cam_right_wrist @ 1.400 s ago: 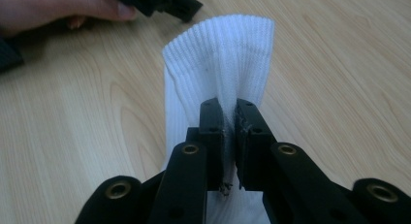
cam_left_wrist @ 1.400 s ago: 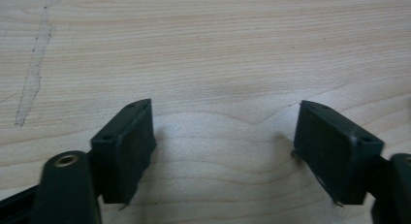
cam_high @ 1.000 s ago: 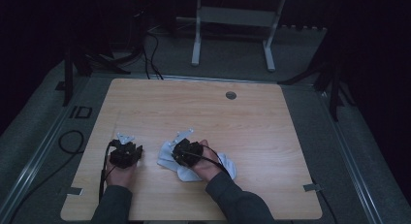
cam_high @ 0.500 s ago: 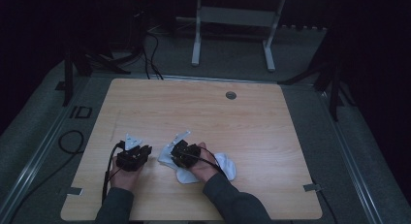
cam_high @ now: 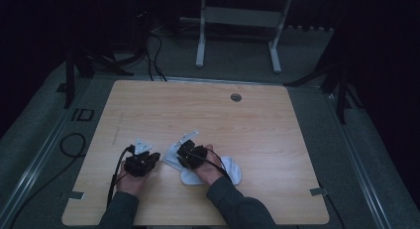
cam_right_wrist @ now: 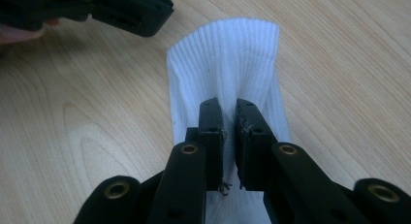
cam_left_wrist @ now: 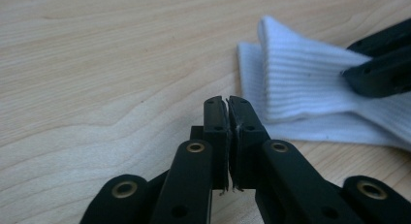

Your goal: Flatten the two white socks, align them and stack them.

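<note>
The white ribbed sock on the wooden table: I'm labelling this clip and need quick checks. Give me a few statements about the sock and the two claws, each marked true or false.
1. The right claw is pinching the white ribbed sock. True.
2. The left claw holds the sock too. False: its jaws are shut on nothing, over the bare light wooden table beside the sock.
3. The sock lies near the table's front edge in the high view. True.
4. The sock is black. False: it is white.
5. The round grey grommet touches the sock. False: it sits apart, near the far edge.
</note>
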`<action>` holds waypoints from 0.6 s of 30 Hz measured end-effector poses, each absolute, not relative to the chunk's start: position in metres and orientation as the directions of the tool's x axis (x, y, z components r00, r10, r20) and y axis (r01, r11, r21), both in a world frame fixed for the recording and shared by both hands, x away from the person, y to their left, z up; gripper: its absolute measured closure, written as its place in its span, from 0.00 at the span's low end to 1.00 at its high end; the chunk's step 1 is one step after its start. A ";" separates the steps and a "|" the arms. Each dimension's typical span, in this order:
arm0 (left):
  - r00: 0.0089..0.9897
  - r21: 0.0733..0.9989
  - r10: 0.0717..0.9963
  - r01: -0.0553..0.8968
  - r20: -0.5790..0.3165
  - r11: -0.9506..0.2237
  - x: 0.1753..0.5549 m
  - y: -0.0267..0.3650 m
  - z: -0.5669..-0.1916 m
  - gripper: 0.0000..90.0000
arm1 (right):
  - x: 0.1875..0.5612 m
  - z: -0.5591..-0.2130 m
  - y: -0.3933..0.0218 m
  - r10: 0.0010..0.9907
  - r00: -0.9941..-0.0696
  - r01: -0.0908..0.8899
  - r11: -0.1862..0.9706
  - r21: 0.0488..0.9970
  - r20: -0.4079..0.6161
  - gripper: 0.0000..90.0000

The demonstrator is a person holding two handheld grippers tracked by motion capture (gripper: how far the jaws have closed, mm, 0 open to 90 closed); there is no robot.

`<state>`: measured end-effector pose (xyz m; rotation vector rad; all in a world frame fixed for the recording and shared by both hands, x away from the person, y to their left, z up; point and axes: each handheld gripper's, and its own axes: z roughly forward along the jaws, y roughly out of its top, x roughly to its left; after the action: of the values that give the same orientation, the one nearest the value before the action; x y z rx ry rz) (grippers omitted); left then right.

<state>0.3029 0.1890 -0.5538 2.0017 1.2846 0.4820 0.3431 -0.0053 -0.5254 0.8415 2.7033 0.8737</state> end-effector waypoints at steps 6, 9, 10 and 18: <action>0.450 0.716 0.893 0.632 -0.030 -0.294 0.305 0.183 -0.558 0.99 | 0.343 -0.525 -0.006 0.563 -0.826 0.460 0.669 0.584 0.005 0.91; 0.442 0.722 0.897 0.627 -0.019 -0.293 0.306 0.183 -0.558 0.99 | 0.342 -0.524 -0.006 0.558 -0.830 0.456 0.674 0.582 0.004 0.91; 0.440 0.724 0.898 0.624 -0.016 -0.293 0.307 0.183 -0.559 0.99 | 0.342 -0.524 -0.006 0.557 -0.830 0.456 0.675 0.581 0.004 0.91; 0.449 0.723 0.894 0.621 -0.009 -0.304 0.311 0.181 -0.562 0.99 | 0.341 -0.522 -0.006 0.551 -0.835 0.454 0.678 0.579 0.009 0.91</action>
<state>0.3113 0.1808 -0.5624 2.0381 1.2625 0.5283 0.3410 -0.0058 -0.5220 0.8219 2.7233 0.8724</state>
